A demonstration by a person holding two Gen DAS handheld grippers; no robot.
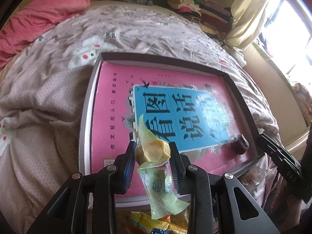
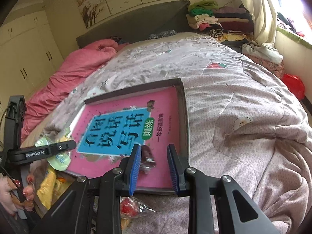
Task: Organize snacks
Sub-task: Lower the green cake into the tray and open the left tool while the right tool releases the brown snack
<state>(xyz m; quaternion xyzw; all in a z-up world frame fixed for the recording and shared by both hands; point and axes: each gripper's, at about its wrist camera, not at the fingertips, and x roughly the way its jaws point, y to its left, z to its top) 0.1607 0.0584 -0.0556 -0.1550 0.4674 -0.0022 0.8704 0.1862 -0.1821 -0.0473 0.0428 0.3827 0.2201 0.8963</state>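
Observation:
A shallow grey box lies on the bed with a pink book inside it. My left gripper is shut on a yellow pastry in a pale green wrapper and holds it above the box's near edge. A dark red wrapped snack lies on the book at the box's right corner. In the right wrist view my right gripper is open, with that dark snack lying between its fingers, close to the left one. The left gripper and the green wrapper show at the left.
Yellow snack bags and a red-and-clear packet lie on the quilt near the box's front edge. A pink duvet lies at the far left; folded clothes are stacked by the headboard.

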